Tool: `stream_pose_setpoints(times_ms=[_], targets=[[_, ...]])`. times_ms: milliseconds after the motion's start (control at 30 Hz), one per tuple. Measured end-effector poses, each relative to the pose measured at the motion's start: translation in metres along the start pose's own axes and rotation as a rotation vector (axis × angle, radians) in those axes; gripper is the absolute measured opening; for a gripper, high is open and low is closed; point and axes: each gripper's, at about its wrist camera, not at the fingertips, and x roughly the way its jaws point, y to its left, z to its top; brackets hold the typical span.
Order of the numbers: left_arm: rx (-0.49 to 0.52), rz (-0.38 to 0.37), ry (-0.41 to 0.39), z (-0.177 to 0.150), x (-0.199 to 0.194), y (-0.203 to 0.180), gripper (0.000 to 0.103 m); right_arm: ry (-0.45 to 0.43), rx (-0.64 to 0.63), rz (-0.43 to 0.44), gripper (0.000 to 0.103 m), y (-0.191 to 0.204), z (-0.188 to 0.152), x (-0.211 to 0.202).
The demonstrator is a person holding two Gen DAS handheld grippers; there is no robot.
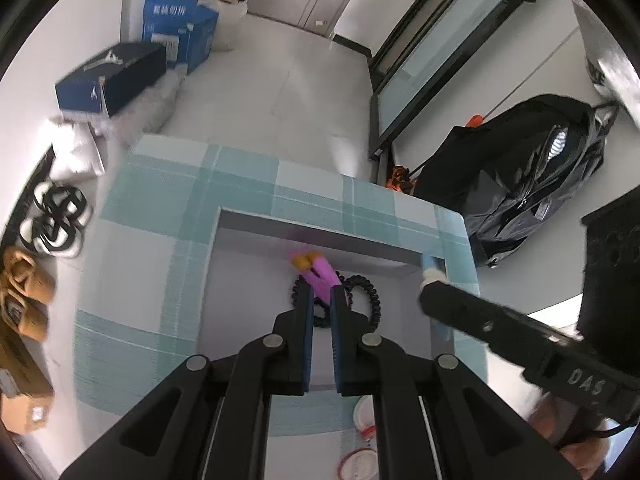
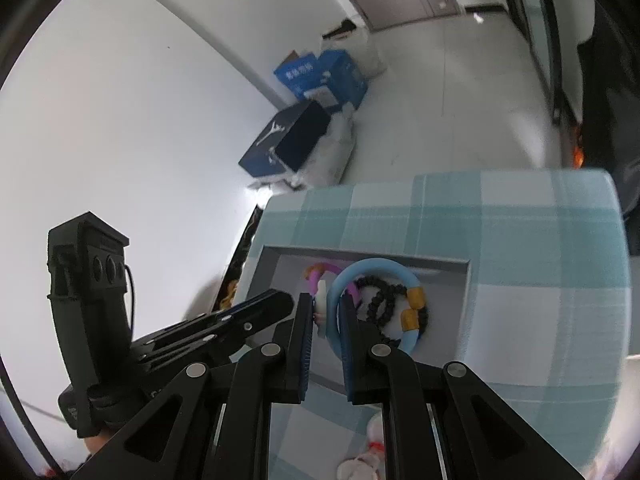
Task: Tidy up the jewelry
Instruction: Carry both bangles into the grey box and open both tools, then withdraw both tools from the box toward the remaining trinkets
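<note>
A grey tray (image 1: 320,229) lies on a table under a teal plaid cloth (image 1: 160,240). My left gripper (image 1: 322,292) is shut on a pink bracelet (image 1: 318,274) with orange beads, held just over the tray's far side. Under it a black beaded bracelet (image 1: 370,294) lies in the tray. In the right wrist view my right gripper (image 2: 326,300) is shut on a light-blue ring bracelet (image 2: 376,266) with orange beads, above the tray (image 2: 360,253) and the black beads (image 2: 382,300). The pink bracelet (image 2: 324,269) hangs just left of it, by the left gripper (image 2: 290,300).
Blue boxes (image 1: 176,36) and a dark shoebox (image 1: 112,80) stand on the floor beyond the table. Shoes (image 1: 52,220) lie at the left, and a black backpack (image 1: 520,176) at the right. Small round white lids (image 1: 362,420) sit near the table's front edge.
</note>
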Motion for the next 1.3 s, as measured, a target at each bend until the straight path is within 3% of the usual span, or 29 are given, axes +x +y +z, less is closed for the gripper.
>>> stream_pose_setpoints(times_ms=[133, 233, 267, 533, 967, 1133, 1300], targets=[[-0.008, -0.017, 0.021, 0.004, -0.001, -0.002, 0.004, 0.021, 0.018, 0.01, 0.02, -0.003, 0.0, 0.006], [0.016, -0.035, 0.022, 0.003, -0.008, -0.006, 0.005, 0.0, 0.013, -0.026, 0.066, -0.002, 0.0, 0.0], [0.022, -0.026, 0.018, 0.003, -0.012, -0.006, 0.005, -0.023, 0.015, -0.023, 0.068, -0.002, -0.001, -0.005], [0.024, 0.025, 0.03, -0.005, -0.019, 0.001, 0.01, -0.067, 0.045, -0.01, 0.068, -0.008, -0.004, -0.029], [0.115, 0.03, 0.028, -0.029, -0.031, -0.011, 0.012, -0.134, 0.043, -0.034, 0.07, -0.009, -0.021, -0.06], [0.114, 0.024, -0.022, -0.036, -0.041, -0.013, 0.06, -0.157, 0.013, -0.046, 0.075, -0.004, -0.03, -0.071], [0.113, 0.004, -0.037, -0.038, -0.046, -0.014, 0.063, -0.169, 0.01, -0.052, 0.078, -0.005, -0.039, -0.08]])
